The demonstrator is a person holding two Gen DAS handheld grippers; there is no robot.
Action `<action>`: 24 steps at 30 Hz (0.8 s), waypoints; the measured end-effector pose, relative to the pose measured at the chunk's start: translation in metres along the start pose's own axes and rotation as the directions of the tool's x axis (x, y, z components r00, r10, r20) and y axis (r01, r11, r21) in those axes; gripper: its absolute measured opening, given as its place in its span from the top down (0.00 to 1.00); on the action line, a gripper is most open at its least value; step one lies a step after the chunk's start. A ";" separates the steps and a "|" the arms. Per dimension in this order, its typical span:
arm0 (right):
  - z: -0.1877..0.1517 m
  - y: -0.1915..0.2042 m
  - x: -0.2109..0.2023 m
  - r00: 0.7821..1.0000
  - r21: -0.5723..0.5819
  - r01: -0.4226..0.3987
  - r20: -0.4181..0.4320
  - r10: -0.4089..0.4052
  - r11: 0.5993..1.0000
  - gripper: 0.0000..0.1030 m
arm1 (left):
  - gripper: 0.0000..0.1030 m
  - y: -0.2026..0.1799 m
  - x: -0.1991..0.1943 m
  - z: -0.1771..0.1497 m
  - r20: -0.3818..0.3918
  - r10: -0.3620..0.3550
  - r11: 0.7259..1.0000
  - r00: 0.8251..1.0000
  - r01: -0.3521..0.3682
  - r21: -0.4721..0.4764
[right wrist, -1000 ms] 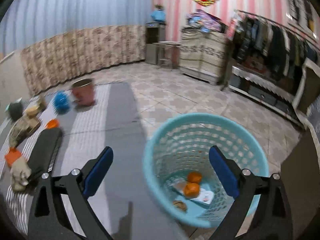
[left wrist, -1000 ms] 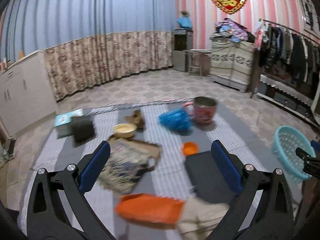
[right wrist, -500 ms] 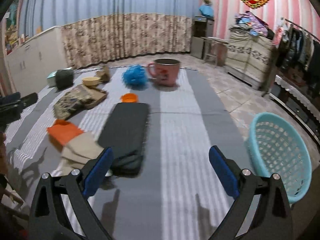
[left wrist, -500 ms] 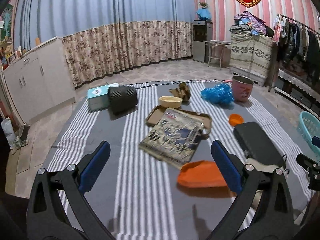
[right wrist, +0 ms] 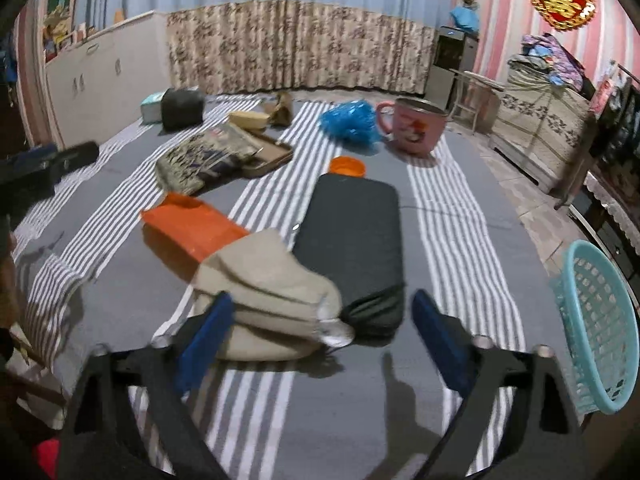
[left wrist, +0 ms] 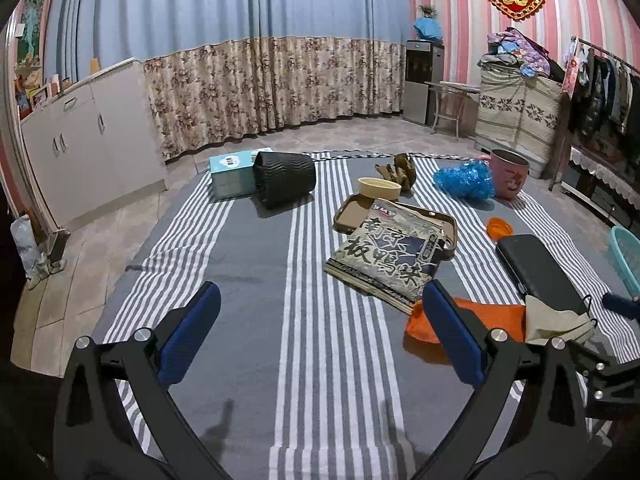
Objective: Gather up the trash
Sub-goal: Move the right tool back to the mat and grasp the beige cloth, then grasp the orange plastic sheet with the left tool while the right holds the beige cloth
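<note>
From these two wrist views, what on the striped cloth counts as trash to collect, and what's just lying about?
Likely for the job:
- crumpled beige face mask
- orange paper bag
- blue crinkled plastic wrapper
- turquoise plastic mesh basket
- right gripper, closing by the mask

Just lying about:
- long black zip case
- pink enamel mug
- black ribbed cylinder

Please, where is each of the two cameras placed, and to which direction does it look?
Left wrist: on the left hand-held gripper, looking down over the striped cloth; its open fingers show, plus the other gripper's tip at right.
Right wrist: on the right hand-held gripper, aimed at the beige mask; its fingers, closing, touch nothing.
Shared: orange bag, black case, pink mug.
</note>
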State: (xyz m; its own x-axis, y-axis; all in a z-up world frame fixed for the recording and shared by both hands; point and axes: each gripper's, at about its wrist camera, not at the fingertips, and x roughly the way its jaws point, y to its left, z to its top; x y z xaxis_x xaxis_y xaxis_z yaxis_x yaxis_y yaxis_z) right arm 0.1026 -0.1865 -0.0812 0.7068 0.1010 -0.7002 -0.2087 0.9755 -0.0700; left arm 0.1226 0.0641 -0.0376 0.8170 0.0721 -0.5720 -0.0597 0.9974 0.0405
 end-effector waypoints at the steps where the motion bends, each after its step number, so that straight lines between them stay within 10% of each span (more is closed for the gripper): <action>1: -0.001 0.001 0.002 1.000 -0.004 -0.015 -0.014 0.015 1.000 0.30 | 0.05 0.000 -0.001 0.000 0.001 0.002 1.000 1.000 -0.002 0.001; 12: 0.000 -0.009 -0.008 0.997 0.018 -0.076 0.004 0.076 0.997 0.81 | 0.05 -0.016 0.000 -0.011 -0.022 -0.020 0.999 1.000 0.021 0.041; 24: 0.011 -0.075 -0.024 0.999 0.130 0.006 0.053 -0.013 0.991 0.81 | 0.05 -0.040 0.007 -0.021 -0.080 -0.114 0.990 0.990 0.120 0.074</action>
State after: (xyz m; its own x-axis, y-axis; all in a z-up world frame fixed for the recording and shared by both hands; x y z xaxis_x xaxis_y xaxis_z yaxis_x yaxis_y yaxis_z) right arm 0.1088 -0.2603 -0.0515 0.7442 0.0985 -0.6607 -0.1148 0.9932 0.0188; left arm 0.1189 0.0245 -0.0609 0.7702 -0.0427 -0.6363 0.0815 0.9962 0.0318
